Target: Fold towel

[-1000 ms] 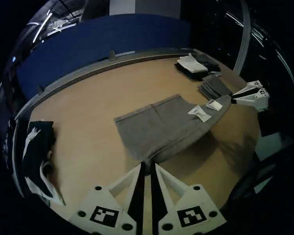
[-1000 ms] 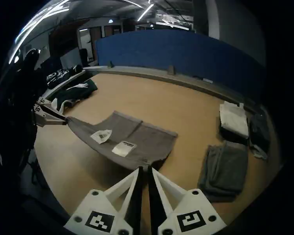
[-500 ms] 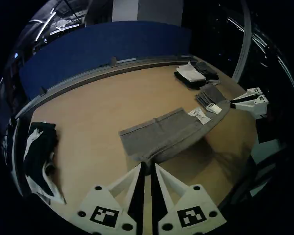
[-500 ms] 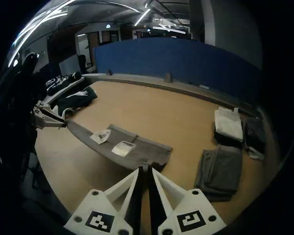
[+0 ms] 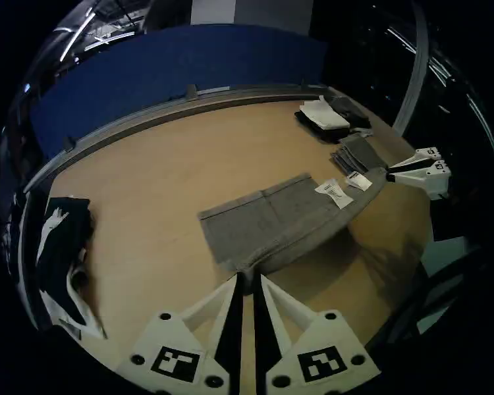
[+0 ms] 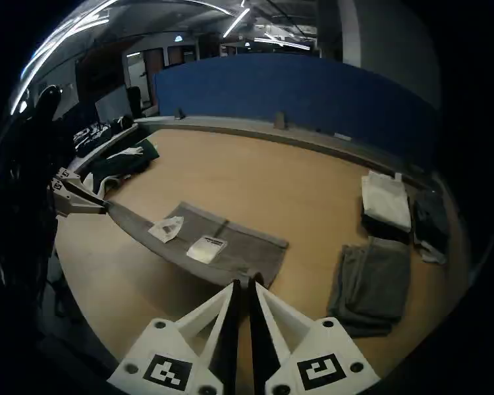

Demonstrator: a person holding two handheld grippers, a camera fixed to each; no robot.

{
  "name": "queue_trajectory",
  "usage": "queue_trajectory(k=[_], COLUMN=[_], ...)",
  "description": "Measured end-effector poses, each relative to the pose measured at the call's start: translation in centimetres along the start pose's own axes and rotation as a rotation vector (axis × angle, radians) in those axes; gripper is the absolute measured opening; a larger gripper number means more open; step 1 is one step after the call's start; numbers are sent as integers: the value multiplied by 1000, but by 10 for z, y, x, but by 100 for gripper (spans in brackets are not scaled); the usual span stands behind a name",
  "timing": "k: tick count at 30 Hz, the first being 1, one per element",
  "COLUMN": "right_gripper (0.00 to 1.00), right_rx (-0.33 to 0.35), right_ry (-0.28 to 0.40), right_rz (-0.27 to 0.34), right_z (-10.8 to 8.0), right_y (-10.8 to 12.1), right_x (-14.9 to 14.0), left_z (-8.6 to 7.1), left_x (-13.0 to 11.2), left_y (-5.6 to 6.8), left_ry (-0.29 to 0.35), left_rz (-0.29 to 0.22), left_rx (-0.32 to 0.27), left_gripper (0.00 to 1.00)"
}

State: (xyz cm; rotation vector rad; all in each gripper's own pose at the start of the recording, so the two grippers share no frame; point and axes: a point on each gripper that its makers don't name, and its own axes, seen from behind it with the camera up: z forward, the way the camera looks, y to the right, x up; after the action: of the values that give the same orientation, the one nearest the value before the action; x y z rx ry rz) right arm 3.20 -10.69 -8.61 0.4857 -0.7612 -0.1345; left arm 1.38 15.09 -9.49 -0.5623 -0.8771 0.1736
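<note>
A grey towel (image 5: 280,220) with two white tags hangs stretched above the wooden table (image 5: 168,164), its far part resting on the tabletop. My left gripper (image 5: 247,280) is shut on the towel's near corner. At the far right of the left gripper view my right gripper (image 5: 388,170) pinches the other corner. In the right gripper view the towel (image 6: 207,240) runs from my right gripper (image 6: 246,283), shut on its corner, across to my left gripper (image 6: 104,206) at the left edge.
A folded grey towel (image 6: 372,283) lies on the right, with a stack of white and dark folded cloths (image 6: 398,207) beyond it. Dark green clothing (image 5: 62,243) sits at the table's left end. A blue partition (image 5: 168,72) runs behind the table.
The towel's held edge came down slightly after rising half a second ago, and more of the cloth lies spread on the table. Both grippers keep their hold.
</note>
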Motion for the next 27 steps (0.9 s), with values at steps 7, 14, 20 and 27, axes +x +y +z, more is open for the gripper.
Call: queue_trajectory(k=[7,14,20,27], right_gripper=[9,8,9,9], right_rx=[-4,-10,-15,-8], right_ry=[-27,-57,-84,-120], right_rz=[2,11,21,36], right_z=[20,44,65,92], right_y=[11,23,34,40], right_x=[4,3,1,-5], left_z=[20,48,73,101], left_x=[6,12,13,7], left_y=[-9,-19,-26,-37], left_ry=[-28,-49,-79,-127], left_rz=[-21,-25,-24,-20], left_rx=[2,6,9,20], left_gripper=[10,10,9,10])
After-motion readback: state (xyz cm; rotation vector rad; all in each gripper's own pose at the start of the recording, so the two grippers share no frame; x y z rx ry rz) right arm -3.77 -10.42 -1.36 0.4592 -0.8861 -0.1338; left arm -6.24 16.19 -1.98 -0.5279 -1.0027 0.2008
